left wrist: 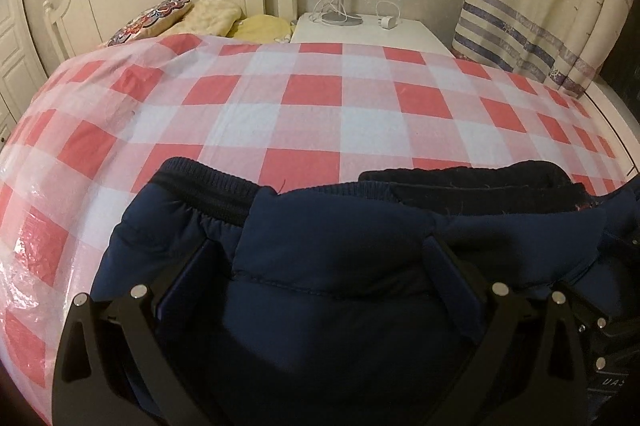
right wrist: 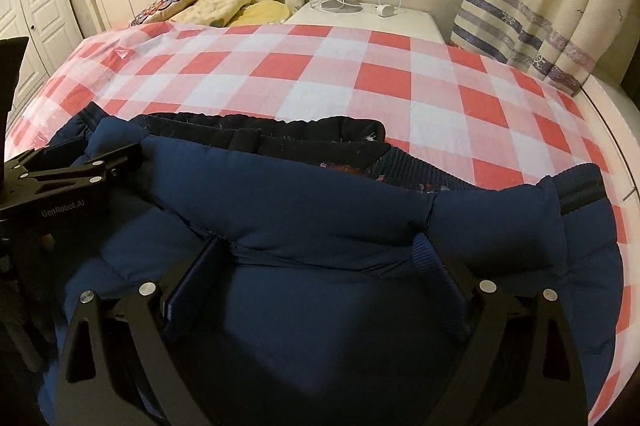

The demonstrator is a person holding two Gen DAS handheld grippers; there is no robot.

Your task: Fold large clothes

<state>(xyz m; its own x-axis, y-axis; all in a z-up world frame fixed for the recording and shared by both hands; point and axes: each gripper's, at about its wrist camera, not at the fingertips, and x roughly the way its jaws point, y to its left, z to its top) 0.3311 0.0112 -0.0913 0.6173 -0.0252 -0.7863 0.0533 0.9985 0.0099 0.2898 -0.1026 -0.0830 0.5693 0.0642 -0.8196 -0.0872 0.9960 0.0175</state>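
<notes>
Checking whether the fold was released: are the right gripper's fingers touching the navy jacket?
Cannot tell. In the right wrist view the right gripper stands wide open over the navy jacket, but fabric bulges around its fingers, showing neither contact nor gap plainly.

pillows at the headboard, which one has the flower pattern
The leftmost pillow, dark with red and blue flowers; the two beside it, the middle cream pillow and the yellow one, are plain.

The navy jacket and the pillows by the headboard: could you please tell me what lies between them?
Only bare red-and-white checked bed cover lies between the navy jacket and the pillows; nothing rests on that stretch. Both wrist views show it.
</notes>
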